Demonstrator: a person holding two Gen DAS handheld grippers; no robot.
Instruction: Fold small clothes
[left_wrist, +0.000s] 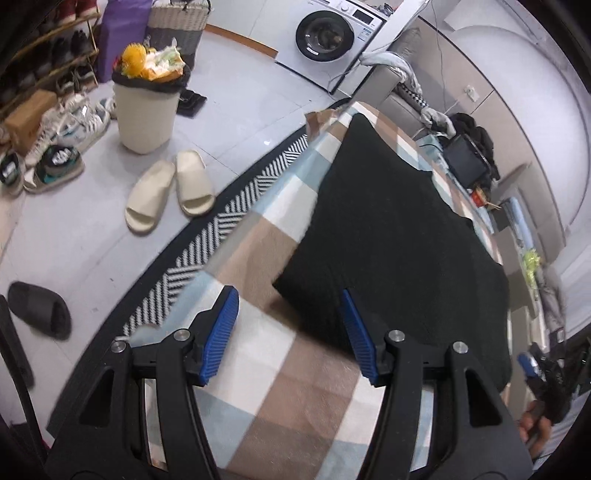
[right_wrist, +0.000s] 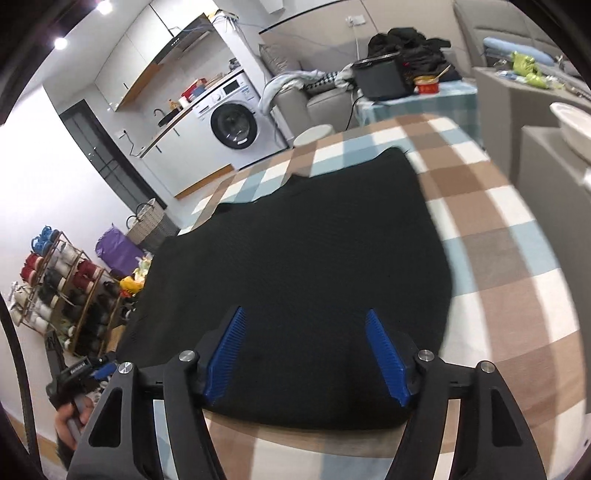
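A black garment (left_wrist: 391, 236) lies flat on the checked tablecloth (left_wrist: 258, 258). In the left wrist view, my left gripper (left_wrist: 290, 332) hovers open over the garment's near left corner. Its right pad (left_wrist: 358, 336) is above the black fabric and its left pad (left_wrist: 221, 332) is above the cloth, with nothing pinched. In the right wrist view the same garment (right_wrist: 303, 240) fills the middle. My right gripper (right_wrist: 306, 358) stands open above its near edge with nothing gripped. Each view catches the other gripper at its edge, the left gripper (right_wrist: 85, 369) and the right gripper (left_wrist: 535, 365), held in a hand.
On the floor to the left are a full waste bin (left_wrist: 144, 110), cream slippers (left_wrist: 170, 188), a black slipper (left_wrist: 40, 310) and a shoe rack (right_wrist: 62, 295). A washing machine (right_wrist: 236, 125), a sofa (right_wrist: 314, 99) and a side table with a black box (right_wrist: 380, 79) stand beyond the table.
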